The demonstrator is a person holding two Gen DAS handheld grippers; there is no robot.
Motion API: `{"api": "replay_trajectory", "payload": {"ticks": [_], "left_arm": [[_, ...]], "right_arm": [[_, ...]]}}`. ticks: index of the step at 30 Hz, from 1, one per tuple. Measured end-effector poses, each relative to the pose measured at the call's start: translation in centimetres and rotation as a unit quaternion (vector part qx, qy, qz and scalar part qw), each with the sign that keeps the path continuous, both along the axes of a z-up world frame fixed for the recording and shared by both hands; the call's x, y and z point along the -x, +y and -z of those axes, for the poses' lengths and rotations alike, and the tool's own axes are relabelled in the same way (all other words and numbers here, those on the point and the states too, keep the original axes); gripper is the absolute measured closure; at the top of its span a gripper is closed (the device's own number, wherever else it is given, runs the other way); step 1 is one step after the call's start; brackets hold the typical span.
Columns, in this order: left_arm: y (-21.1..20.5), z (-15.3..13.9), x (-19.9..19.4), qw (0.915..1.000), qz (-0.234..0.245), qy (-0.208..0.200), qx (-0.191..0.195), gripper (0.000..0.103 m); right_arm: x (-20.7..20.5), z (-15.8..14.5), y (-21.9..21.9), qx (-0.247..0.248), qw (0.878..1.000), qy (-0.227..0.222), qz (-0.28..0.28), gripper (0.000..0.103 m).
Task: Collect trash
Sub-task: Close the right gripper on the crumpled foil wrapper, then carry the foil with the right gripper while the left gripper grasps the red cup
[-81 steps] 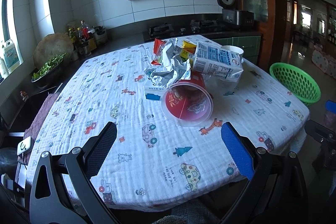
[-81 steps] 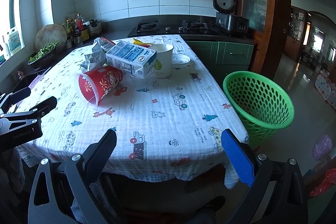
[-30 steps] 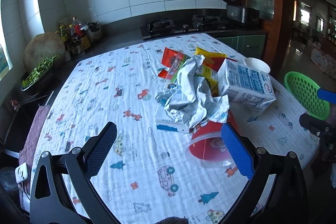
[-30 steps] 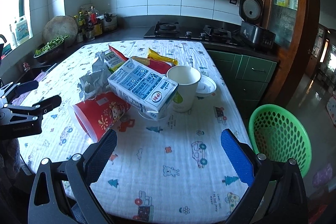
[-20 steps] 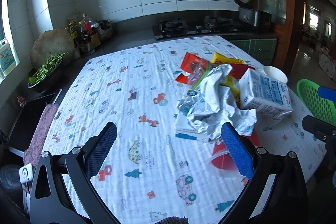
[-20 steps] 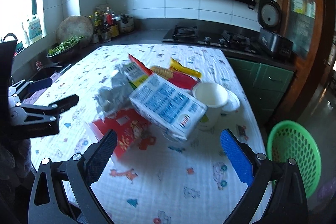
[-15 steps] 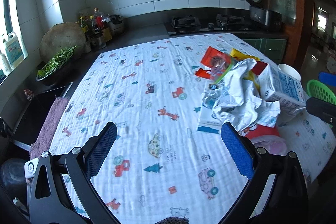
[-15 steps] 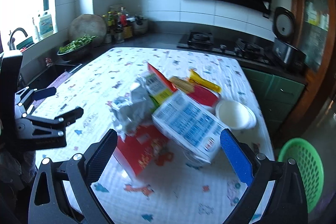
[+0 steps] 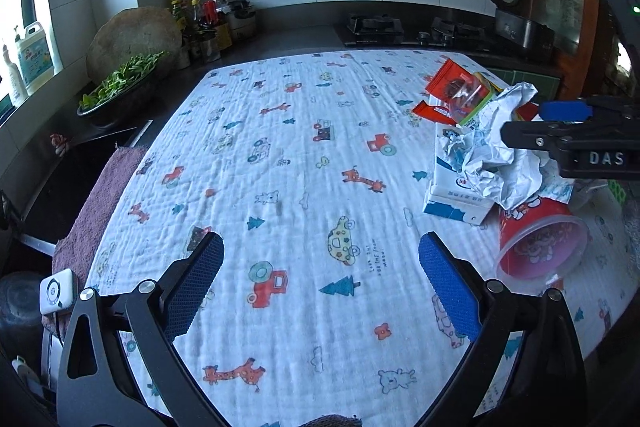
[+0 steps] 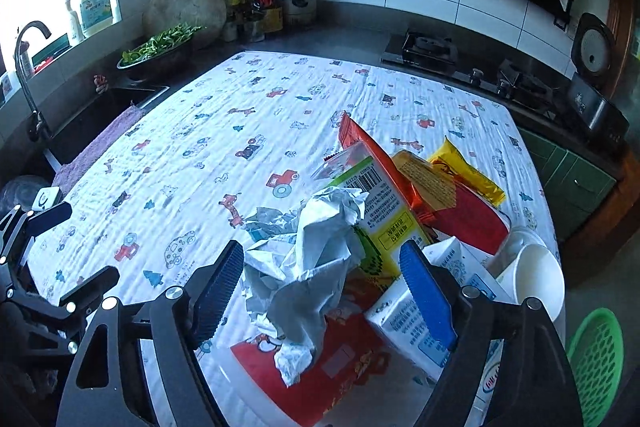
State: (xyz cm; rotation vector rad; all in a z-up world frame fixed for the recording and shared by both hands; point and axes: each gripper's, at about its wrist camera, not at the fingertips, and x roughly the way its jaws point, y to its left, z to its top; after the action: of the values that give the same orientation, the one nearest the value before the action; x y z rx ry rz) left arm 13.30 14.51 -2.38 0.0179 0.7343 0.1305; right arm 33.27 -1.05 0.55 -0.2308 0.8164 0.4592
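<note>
The trash lay heaped on the printed tablecloth (image 9: 280,155) toward the table's right edge, nearer the stove-side end. The right gripper (image 10: 322,279) hung over the heap with its jaws on either side of the crumpled white paper (image 10: 316,251); they had just been closing, yet a gap showed between each pad and the paper, so nothing was gripped. The paper sat on top of a red paper cup (image 10: 316,379) lying on its side. Just right of the blue finger lay a white and blue milk carton (image 10: 404,319), and beyond it a white paper cup (image 10: 532,279) stood near the table's right edge. Behind the paper a green and yellow box (image 10: 384,211), an orange wrapper (image 10: 360,139) and a yellow packet (image 10: 468,171) leaned together. A green basket (image 10: 596,359) stood on the floor past the table's right corner. The left gripper (image 9: 320,283) hovered wide open over bare cloth at the near edge, holding nothing, well apart from the heap.
</note>
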Motion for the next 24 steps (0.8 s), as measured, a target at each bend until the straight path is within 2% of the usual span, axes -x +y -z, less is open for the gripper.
{"api": "replay_trajectory", "payload": {"ticks": [4,7,10,11,12,20,24], "left_arm": [[-0.3,0.3,-0.1,0.9999,0.014,-0.002,0.005,0.007],[-0.8,0.4,0.0,0.9995,0.030,-0.003,0.005,0.007],[-1.6,0.6,0.0,0.9988,0.048,-0.003,0.005,0.007],[-2.0,0.7,0.0,0.9985,0.054,-0.003,0.005,0.007],[-2.3,0.7,0.0,0.9982,0.060,-0.002,0.006,0.007],[-4.2,0.7,0.1,0.9962,0.087,-0.002,0.008,0.007],[-4.4,0.7,0.1,0.9959,0.090,-0.002,0.009,0.007]], "right_arm": [[-1.1,1.0,0.9,0.021,1.000,0.011,0.004,0.035],[-1.3,1.3,0.9,0.038,0.999,0.000,0.014,0.040],[-1.1,1.2,0.7,0.039,0.999,-0.001,0.018,0.053],[-1.1,1.1,0.5,0.032,0.999,0.005,0.017,0.064],[-1.1,1.0,0.2,0.022,1.000,0.012,0.017,0.071],[0.3,-0.4,-0.9,-0.009,1.000,0.003,0.023,0.089],[1.1,-1.4,-1.4,-0.021,0.999,-0.008,0.023,0.092]]}}
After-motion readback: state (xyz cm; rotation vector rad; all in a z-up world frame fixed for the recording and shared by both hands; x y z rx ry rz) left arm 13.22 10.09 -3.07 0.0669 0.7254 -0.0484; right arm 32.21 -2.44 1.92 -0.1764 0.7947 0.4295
